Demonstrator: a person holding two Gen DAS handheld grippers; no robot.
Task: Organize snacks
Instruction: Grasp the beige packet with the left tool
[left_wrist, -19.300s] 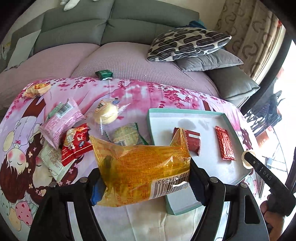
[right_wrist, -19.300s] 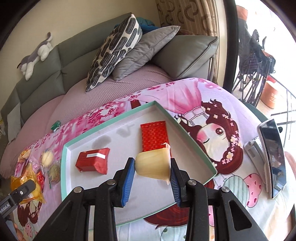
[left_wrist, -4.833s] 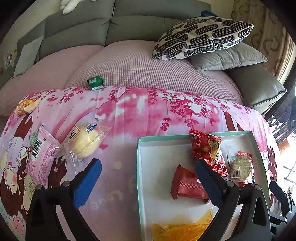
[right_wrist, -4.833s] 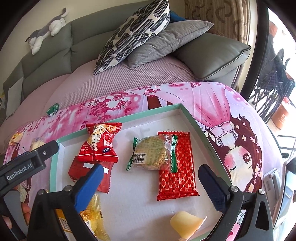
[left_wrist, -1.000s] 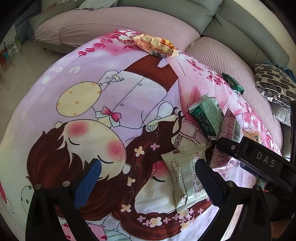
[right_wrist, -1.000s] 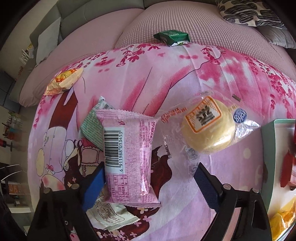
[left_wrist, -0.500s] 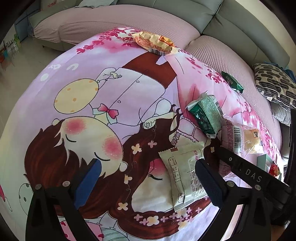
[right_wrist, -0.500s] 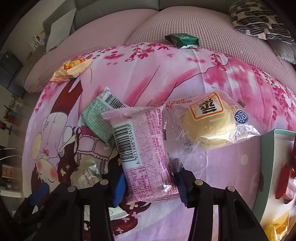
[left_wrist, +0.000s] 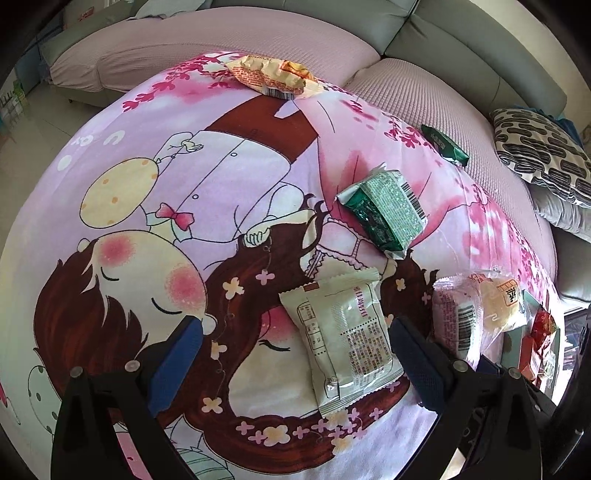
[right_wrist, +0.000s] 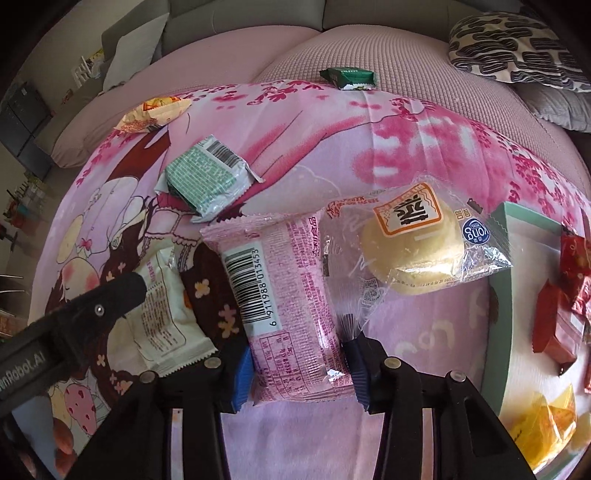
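At the lower centre of the right wrist frame, the pink snack packet (right_wrist: 284, 295) is pinched by the right gripper (right_wrist: 297, 365), its jaws pressed on both long edges. It should be lifted level toward the tray (right_wrist: 502, 295) at right. The left gripper (left_wrist: 295, 354) is held spread over the pale packet (left_wrist: 343, 339).

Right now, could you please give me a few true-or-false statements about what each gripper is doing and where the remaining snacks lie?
1. The right gripper is shut on the pink packet. True.
2. The left gripper holds the pale green packet. False: its jaws stand open around it.
3. The clear-wrapped yellow bun lies inside the tray. False: it lies on the cloth beside the tray.
4. A small dark green packet sits at the cloth's far edge by the sofa. True.
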